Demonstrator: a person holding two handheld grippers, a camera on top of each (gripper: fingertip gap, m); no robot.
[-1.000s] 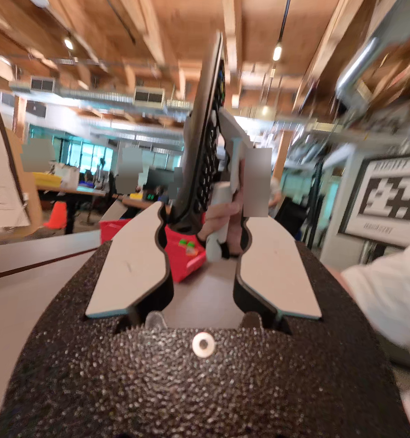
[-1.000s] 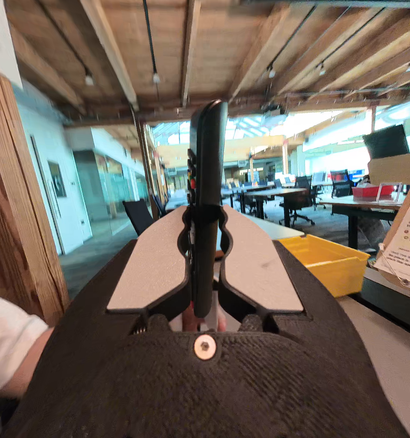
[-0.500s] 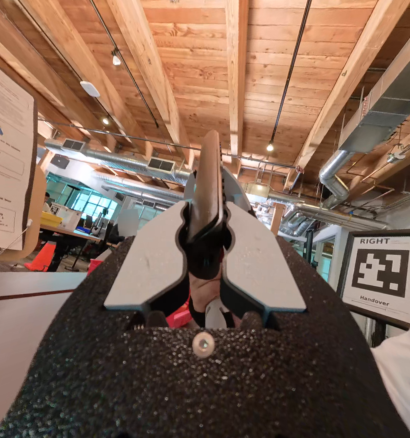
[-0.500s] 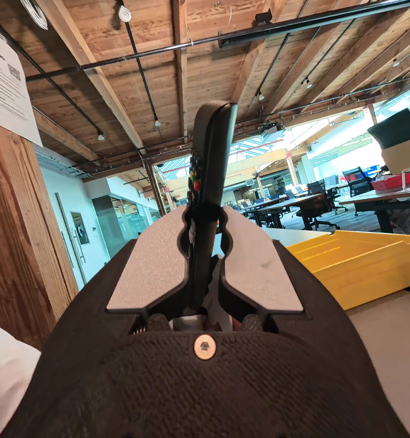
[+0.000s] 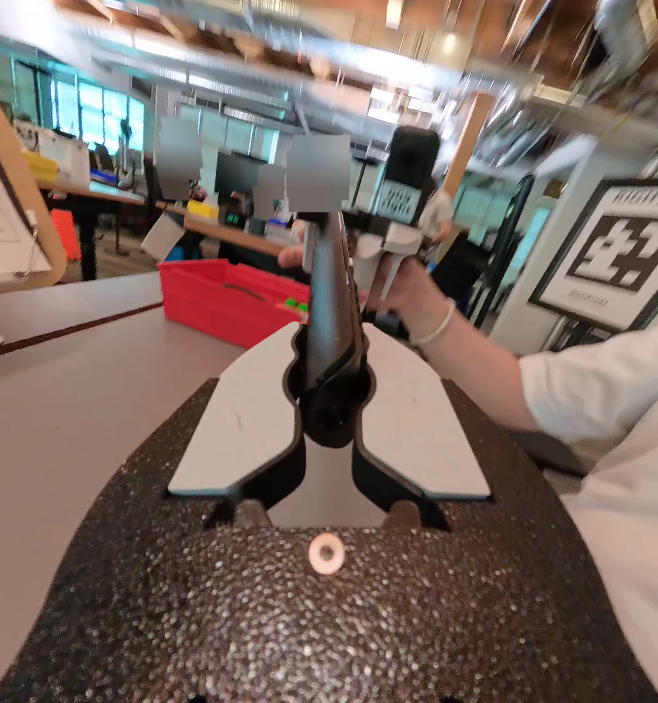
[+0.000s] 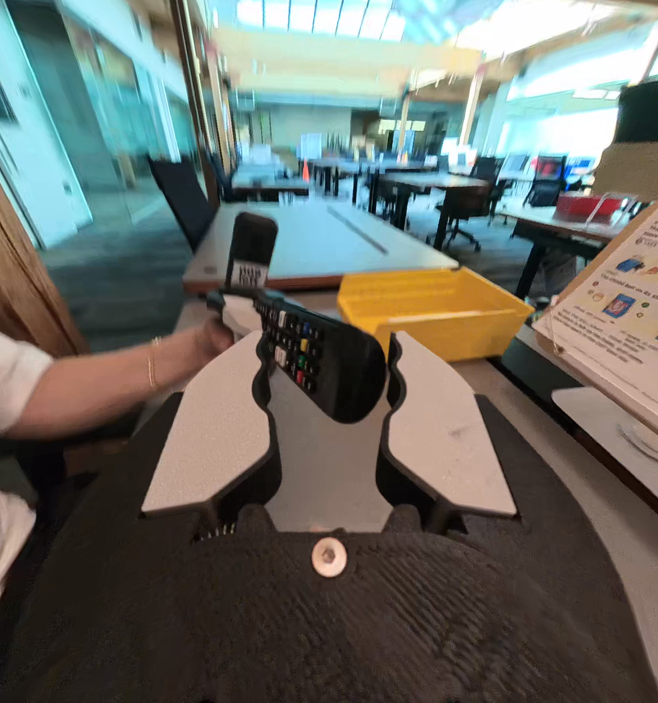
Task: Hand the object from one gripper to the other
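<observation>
The object is a black remote control point(image 5: 327, 304) with coloured buttons. My left gripper point(image 5: 329, 342) is shut on one end of it, and the remote sticks out forward between the fingers. In the right wrist view the remote's rounded end point(image 6: 339, 376) lies in the gap of my right gripper point(image 6: 327, 338), whose jaws stand wide apart and do not grip it. The left gripper point(image 6: 240, 312) shows beyond, held by a hand. The right gripper point(image 5: 388, 243) shows at the remote's far end in the left wrist view.
A red bin point(image 5: 213, 300) sits on the grey table point(image 5: 91, 380) ahead left. A yellow bin point(image 6: 434, 315) stands ahead right. A framed marker sign point(image 5: 616, 258) is at the right and an instruction board point(image 6: 624, 304) leans nearby. Desks and chairs fill the room behind. Across from one pair of fingers to the other is roughly 9 cm.
A second ago the right gripper alone held the remote. The left then shut on it. Now the right has opened and both views have tilted down from the ceiling.
</observation>
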